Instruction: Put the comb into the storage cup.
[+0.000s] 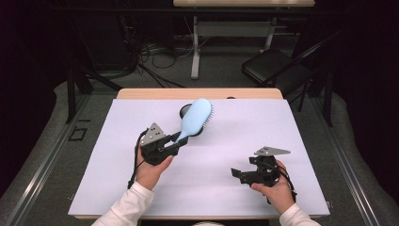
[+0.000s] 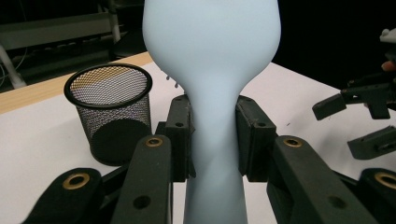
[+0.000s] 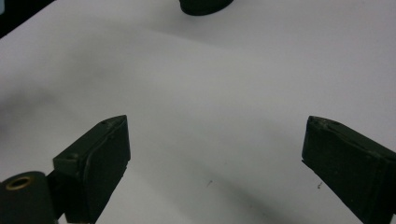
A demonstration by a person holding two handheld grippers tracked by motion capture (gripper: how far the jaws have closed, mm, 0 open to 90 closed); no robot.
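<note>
Holding the brush (image 1: 195, 118) tight in my left tongs (image 1: 175, 146), right tongs (image 1: 241, 173) wide apart, I judged the cup (image 2: 112, 116) came next.

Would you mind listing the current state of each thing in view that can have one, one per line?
Hairbrush: lifted off the table, gripped by its handle.
Mesh cup: upright on the table, empty as far as the left gripper view shows.
Left gripper: shut on the hairbrush handle.
Right gripper: open, holding nothing, above bare table.
Folding chair: unfolded, on the floor beyond the table.
</note>
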